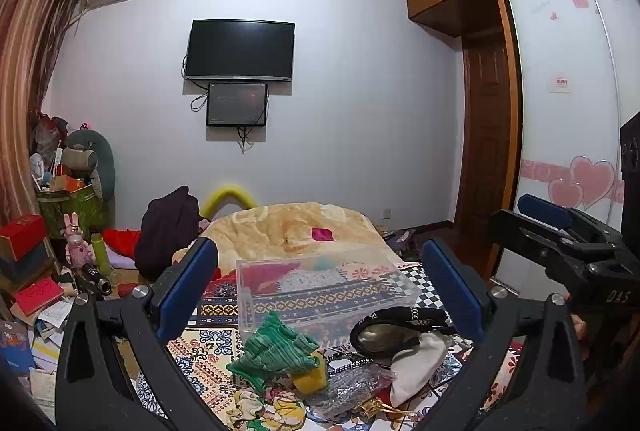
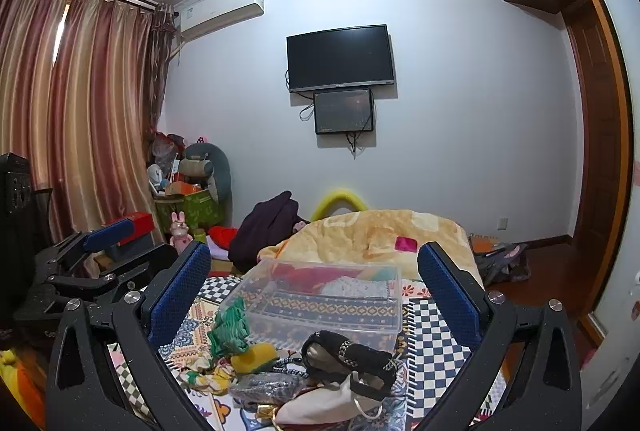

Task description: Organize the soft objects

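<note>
1. The left gripper (image 1: pixel 320 283) hung above the near end of the bed (image 1: pixel 208 351), its jaws spread wide and holding nothing; the blue pads (image 1: pixel 188 291) framed the clutter on the patterned bedspread.
2. The right gripper (image 2: pixel 314 287) sat just beside it at much the same level, jaws likewise fully apart and empty (it also showed at the right edge of the left wrist view (image 1: pixel 560 231)).
3. A clear plastic box (image 1: pixel 320 287) stood open on the bed, beyond the heap of soft things; coloured cloth could be seen through its far wall.
4. Nearest the box on the left lay a crumpled green knitted piece (image 1: pixel 276 347), touching the box's front corner in the right wrist view (image 2: pixel 228 327).
5. A yellow sponge-like block (image 1: pixel 310 377) rested against the green knit, on its near side.
6. To the right lay a black bag with a studded strap (image 1: pixel 396 327), partly over a white cloth pouch (image 1: pixel 416 363).
7. Between these, nearer the camera, sat a clear crinkled packet (image 1: pixel 352 391) and a yellow-and-green floral cloth (image 1: pixel 264 411).
8. A beige blanket (image 1: pixel 296 227) was bunched at the far end of the bed, a small pink item (image 1: pixel 323 234) on top.
9. On the wall behind hung a dark television (image 1: pixel 240 49) with a smaller screen (image 1: pixel 237 104) just below it
</note>
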